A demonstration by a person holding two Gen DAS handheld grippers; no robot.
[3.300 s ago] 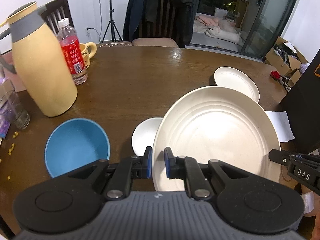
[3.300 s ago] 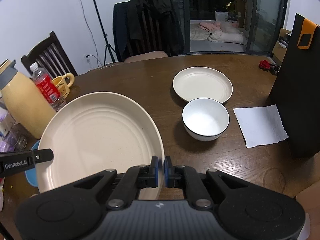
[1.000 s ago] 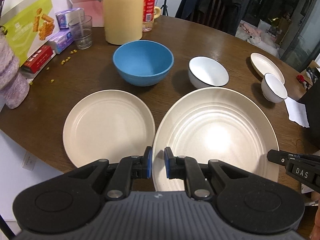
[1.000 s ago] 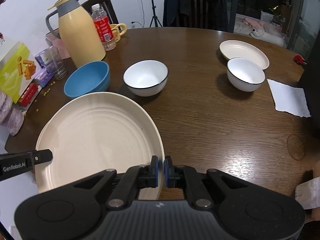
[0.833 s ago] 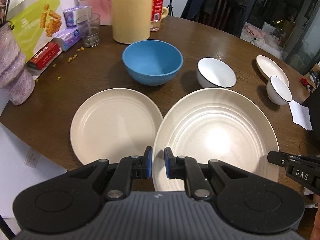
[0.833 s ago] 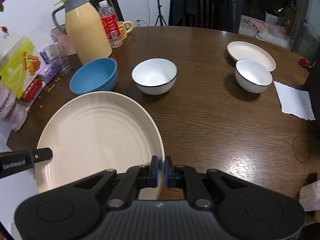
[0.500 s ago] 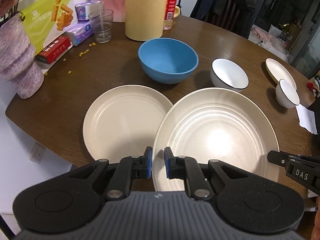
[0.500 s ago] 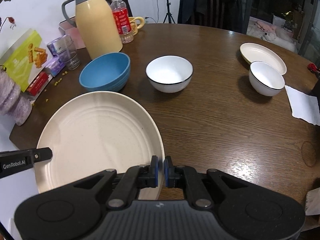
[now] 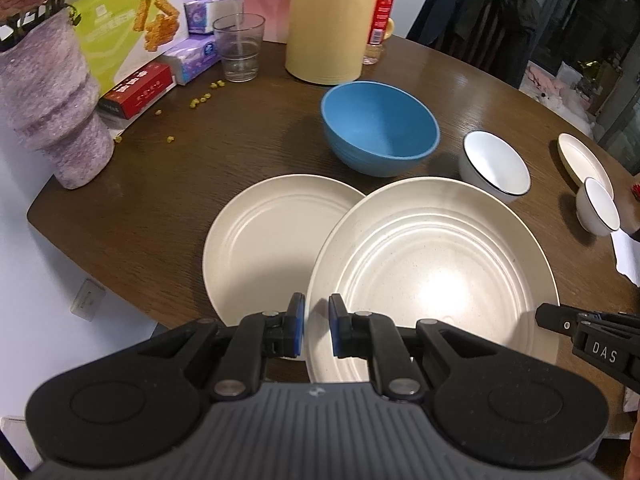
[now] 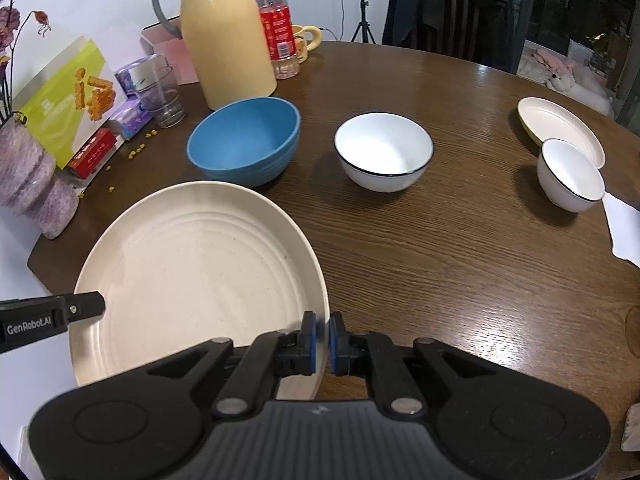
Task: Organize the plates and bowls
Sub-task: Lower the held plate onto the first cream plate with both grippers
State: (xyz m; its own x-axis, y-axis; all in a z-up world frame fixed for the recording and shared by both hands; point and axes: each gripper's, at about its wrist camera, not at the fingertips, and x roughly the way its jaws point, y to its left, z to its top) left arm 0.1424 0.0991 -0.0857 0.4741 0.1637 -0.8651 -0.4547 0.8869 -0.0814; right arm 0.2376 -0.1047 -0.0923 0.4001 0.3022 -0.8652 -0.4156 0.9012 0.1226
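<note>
A large cream plate (image 9: 432, 264) hangs above the table, carried by both grippers. My left gripper (image 9: 316, 320) is shut on its left rim. My right gripper (image 10: 322, 332) is shut on the right rim of the same large plate (image 10: 200, 272). A second cream plate (image 9: 272, 240) lies on the table, its right edge under the held plate. Behind them stand a blue bowl (image 9: 380, 132), a white bowl (image 9: 496, 164), a smaller white bowl (image 10: 570, 174) and a small cream plate (image 10: 556, 124).
A yellow thermos jug (image 10: 224, 36), a red-labelled bottle (image 10: 278, 28), a glass (image 9: 239, 48), snack boxes (image 9: 132, 16) and a purple vase (image 9: 52, 108) crowd the back left. Yellow crumbs (image 9: 200, 98) lie scattered. The table's edge (image 9: 100, 264) runs close on the left. White paper (image 10: 624, 228) lies right.
Both grippers have carried the large plate leftward over the table. The lying cream plate now sits nearer the middle of the left view and is partly covered by the held plate.
</note>
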